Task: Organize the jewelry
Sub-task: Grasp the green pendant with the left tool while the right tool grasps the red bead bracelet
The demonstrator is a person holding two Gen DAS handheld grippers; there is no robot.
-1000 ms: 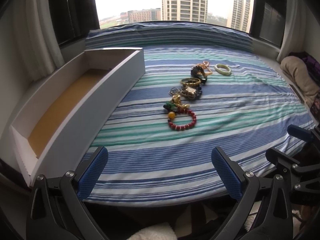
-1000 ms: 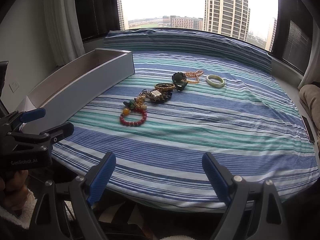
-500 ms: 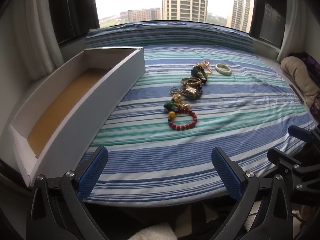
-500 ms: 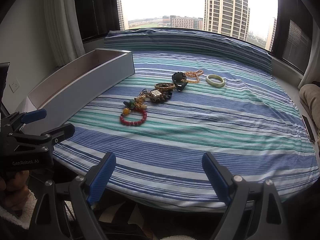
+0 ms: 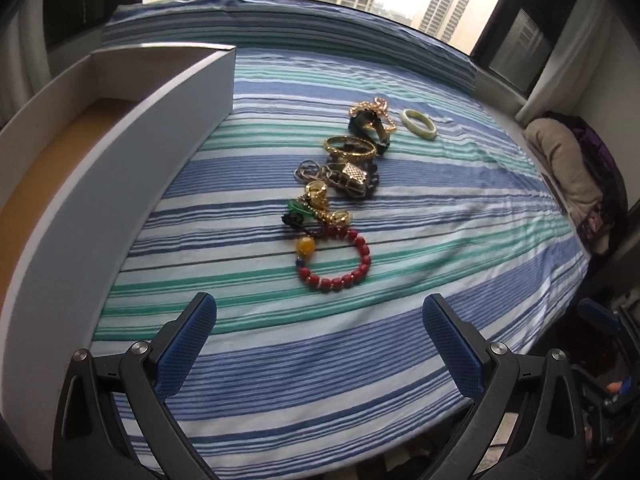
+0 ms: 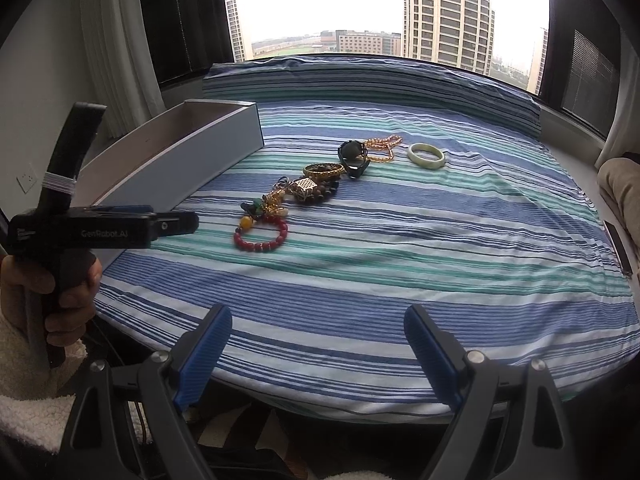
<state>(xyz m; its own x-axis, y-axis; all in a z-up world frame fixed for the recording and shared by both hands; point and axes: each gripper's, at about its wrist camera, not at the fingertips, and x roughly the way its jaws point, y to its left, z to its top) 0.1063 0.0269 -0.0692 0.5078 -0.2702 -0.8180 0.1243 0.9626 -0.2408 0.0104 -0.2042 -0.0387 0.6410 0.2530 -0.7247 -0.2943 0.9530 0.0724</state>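
A row of jewelry lies on the striped bed: a red bead bracelet (image 5: pixel 340 260) nearest, a cluster of gold and green pieces (image 5: pixel 316 208), a gold bangle (image 5: pixel 350 147), a dark watch (image 5: pixel 368 126), a gold chain (image 5: pixel 378 106) and a pale green bangle (image 5: pixel 418 123). The red bracelet (image 6: pixel 262 232) and green bangle (image 6: pixel 426 155) also show in the right wrist view. My left gripper (image 5: pixel 320 344) is open and empty, just short of the red bracelet. My right gripper (image 6: pixel 318 348) is open and empty over the bed's front edge.
A long white box (image 5: pixel 132 160) with a brown floor stands open along the left side of the bed (image 5: pixel 460 216). The left gripper's body and the hand holding it (image 6: pixel 80 236) show at the left. A beige cushion (image 5: pixel 564 168) lies at the right. A window is behind.
My left gripper has moved forward and lifted over the bed, closer to the red bracelet. My right gripper has barely moved. The jewelry has not moved.
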